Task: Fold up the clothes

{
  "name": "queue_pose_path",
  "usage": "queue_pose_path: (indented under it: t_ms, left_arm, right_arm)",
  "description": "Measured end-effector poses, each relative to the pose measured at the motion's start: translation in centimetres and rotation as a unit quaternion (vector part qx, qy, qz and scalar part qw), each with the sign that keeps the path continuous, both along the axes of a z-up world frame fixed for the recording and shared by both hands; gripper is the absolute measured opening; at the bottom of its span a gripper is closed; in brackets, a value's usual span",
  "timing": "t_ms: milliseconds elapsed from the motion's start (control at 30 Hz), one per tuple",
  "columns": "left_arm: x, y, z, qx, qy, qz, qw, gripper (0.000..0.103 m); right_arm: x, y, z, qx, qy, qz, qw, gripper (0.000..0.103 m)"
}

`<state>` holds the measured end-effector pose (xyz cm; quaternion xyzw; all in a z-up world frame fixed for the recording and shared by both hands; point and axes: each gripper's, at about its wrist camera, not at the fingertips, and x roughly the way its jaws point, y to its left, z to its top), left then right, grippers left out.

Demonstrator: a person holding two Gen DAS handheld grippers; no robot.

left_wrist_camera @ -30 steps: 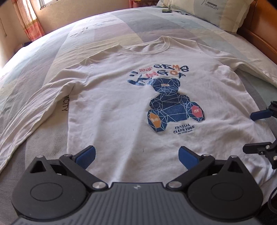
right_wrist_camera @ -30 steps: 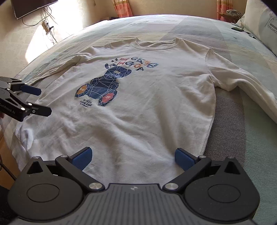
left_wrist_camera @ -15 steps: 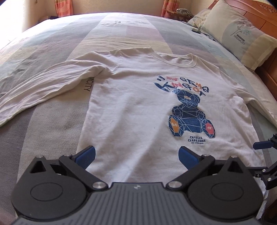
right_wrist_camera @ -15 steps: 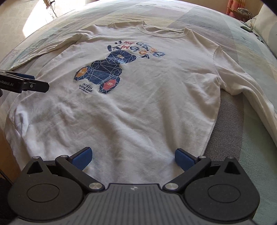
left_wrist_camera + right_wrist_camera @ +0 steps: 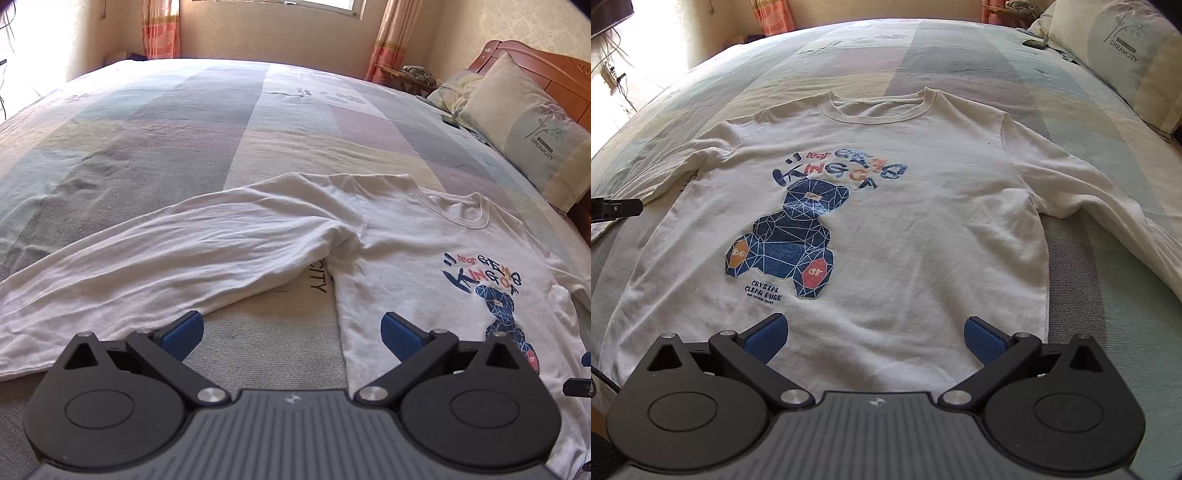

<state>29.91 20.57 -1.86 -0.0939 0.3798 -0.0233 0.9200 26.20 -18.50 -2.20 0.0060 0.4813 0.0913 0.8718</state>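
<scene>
A white long-sleeved shirt (image 5: 923,206) with a blue bear print (image 5: 790,240) lies flat, front up, on the bed. My right gripper (image 5: 873,338) stands open over its bottom hem, nothing between the blue pads. My left gripper (image 5: 291,332) is open too, low over the bedspread in the gap between the shirt's left sleeve (image 5: 147,254) and its side seam. The shirt body (image 5: 443,266) fills the right of the left wrist view. The left gripper's finger (image 5: 617,208) shows at the left edge of the right wrist view.
The shirt lies on a striped pastel bedspread (image 5: 184,122). Pillows (image 5: 532,125) lean against a wooden headboard (image 5: 554,74) at the right. A small dark object (image 5: 1034,43) lies near the pillow (image 5: 1134,48). Curtains and a window sit beyond the bed.
My left gripper has swung left, from the shirt's hem and print to the left sleeve and armpit. My right gripper moved closer to the hem and squared up on the shirt.
</scene>
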Motion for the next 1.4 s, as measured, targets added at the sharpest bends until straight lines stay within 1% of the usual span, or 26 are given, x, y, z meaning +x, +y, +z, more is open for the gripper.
queue_pose_path:
  t_ms: [67,167,300,333,367,433,467,500,533,567,633,800,867,900,1033,1067,1133,1167,1267,1300,1367,1400]
  left_arm:
    - [0.8,2.0,-0.4,-0.020,-0.014,0.006,0.9997,0.102]
    - [2.3,4.6,-1.2,-0.046,-0.016,0.034,0.9982,0.102]
    - [3.8,7.4,-2.3,-0.098,-0.020,0.042,0.9941,0.102]
    - [4.2,7.7,-2.7,-0.096,-0.014,0.045,0.9943,0.102]
    - [4.6,8.1,-3.3,-0.081,-0.005,0.051,0.9954,0.102]
    - [4.7,8.5,-3.7,-0.047,-0.018,0.037,0.9980,0.102]
    - [5.0,8.7,-3.9,-0.013,-0.017,0.037,0.9991,0.102]
    - [5.4,8.9,-4.1,0.032,-0.010,0.040,0.9986,0.102]
    - [5.8,9.0,-4.4,0.068,-0.005,0.038,0.9969,0.102]
    - [6.0,9.3,-4.6,0.082,-0.006,0.027,0.9962,0.102]
    - [6.1,10.1,-4.1,0.066,-0.003,0.033,0.9973,0.102]
    - [3.0,10.6,-2.2,0.007,-0.020,0.067,0.9975,0.102]
    - [1.5,10.4,-2.2,-0.015,-0.021,0.080,0.9965,0.102]
    - [0.7,10.5,-2.5,-0.019,-0.017,0.094,0.9953,0.102]
    - [-1.3,11.9,-3.7,-0.004,-0.010,0.133,0.9910,0.102]
    - [-1.5,12.4,-3.7,0.008,-0.010,0.137,0.9904,0.102]
    - [-0.9,14.0,-4.0,0.037,0.003,0.159,0.9866,0.102]
    - [-0.7,15.2,-4.2,0.036,0.011,0.168,0.9851,0.102]
    - [-1.3,17.3,-2.9,-0.006,0.013,0.181,0.9834,0.102]
    - [-1.8,17.5,-2.4,-0.017,0.005,0.183,0.9830,0.102]
    - [-3.5,18.1,-1.9,-0.062,-0.030,0.177,0.9819,0.102]
    - [-4.1,18.5,-2.2,-0.086,-0.035,0.179,0.9795,0.102]
  right_arm:
    - [0.4,1.6,0.1,-0.016,0.002,0.000,1.000,0.103]
    - [0.7,4.0,0.6,-0.041,-0.007,0.019,0.999,0.103]
    - [1.5,6.7,0.9,-0.075,-0.011,0.037,0.996,0.103]
    - [1.8,7.1,0.7,-0.077,-0.005,0.039,0.996,0.103]
    - [2.0,7.3,0.4,-0.077,0.002,0.041,0.996,0.103]
    - [2.7,7.8,-0.7,-0.073,0.032,0.036,0.996,0.103]
    - [3.0,7.9,-1.3,-0.071,0.049,0.032,0.996,0.103]
    - [3.2,7.9,-2.0,-0.070,0.066,0.028,0.995,0.103]
    - [3.4,7.8,-2.5,-0.070,0.079,0.024,0.994,0.103]
    - [3.4,7.7,-2.7,-0.068,0.082,0.021,0.994,0.103]
    - [3.4,7.6,-2.8,-0.065,0.081,0.020,0.994,0.103]
    - [3.4,7.5,-2.8,-0.065,0.077,0.028,0.994,0.103]
    - [3.4,7.5,-2.8,-0.065,0.074,0.031,0.995,0.103]
    - [3.4,7.4,-2.8,-0.065,0.073,0.033,0.995,0.103]
    - [3.3,7.3,-2.8,-0.065,0.067,0.044,0.995,0.103]
    - [3.3,7.2,-2.8,-0.065,0.065,0.047,0.995,0.103]
    - [3.2,7.2,-2.8,-0.065,0.062,0.051,0.995,0.103]
    - [3.2,7.2,-2.8,-0.065,0.061,0.053,0.995,0.103]
    - [3.2,7.2,-2.8,-0.065,0.058,0.056,0.995,0.103]
    - [3.1,7.2,-2.8,-0.065,0.056,0.056,0.995,0.103]
    - [2.9,7.2,-2.8,-0.065,0.051,0.054,0.995,0.103]
    - [2.8,7.3,-2.8,-0.066,0.048,0.052,0.995,0.103]
